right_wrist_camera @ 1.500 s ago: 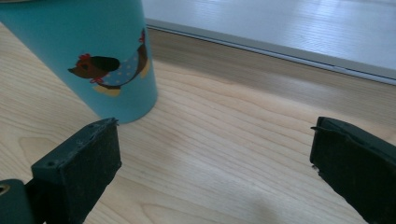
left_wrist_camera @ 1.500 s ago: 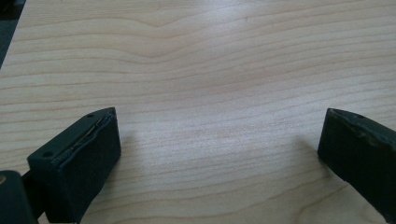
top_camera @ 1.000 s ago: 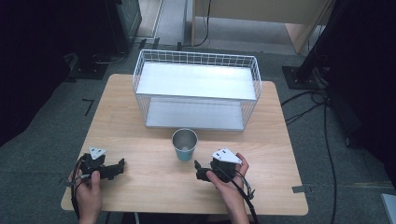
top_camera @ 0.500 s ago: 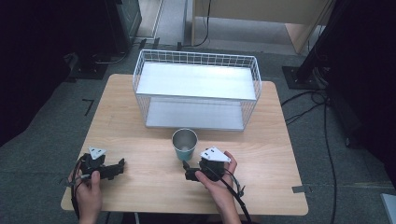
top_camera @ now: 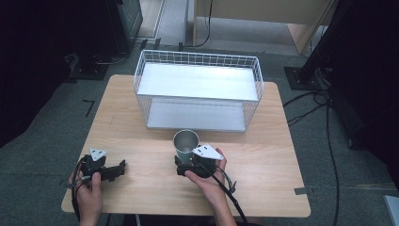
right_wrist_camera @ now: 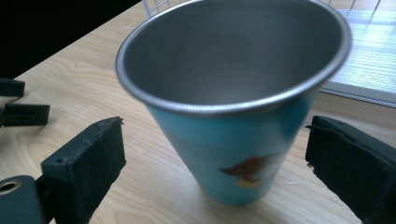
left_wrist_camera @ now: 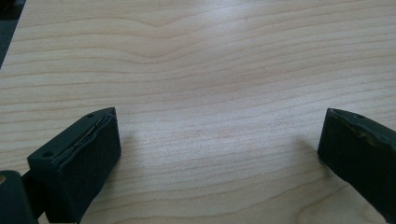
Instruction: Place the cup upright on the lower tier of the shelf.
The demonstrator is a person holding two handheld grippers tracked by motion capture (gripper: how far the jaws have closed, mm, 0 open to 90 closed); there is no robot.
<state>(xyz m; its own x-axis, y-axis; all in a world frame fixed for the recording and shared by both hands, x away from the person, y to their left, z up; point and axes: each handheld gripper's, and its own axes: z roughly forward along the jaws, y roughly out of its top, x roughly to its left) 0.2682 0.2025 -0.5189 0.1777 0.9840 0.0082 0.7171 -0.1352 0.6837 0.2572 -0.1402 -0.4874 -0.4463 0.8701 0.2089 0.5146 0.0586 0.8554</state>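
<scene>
Two wide-open, empty grippers: right (right_wrist_camera: pixel 215 154) straddles the cup (right_wrist_camera: pixel 233 116), left (left_wrist_camera: pixel 219 154) over bare wood table (left_wrist_camera: pixel 210 70); dark room.

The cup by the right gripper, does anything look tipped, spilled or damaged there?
Nothing stands out. The cup stands upright and empty on the table, between the open jaws of the right gripper, with no spill around it.

Dim surroundings, slightly blurred cup rim (right_wrist_camera: pixel 233 109)
</scene>
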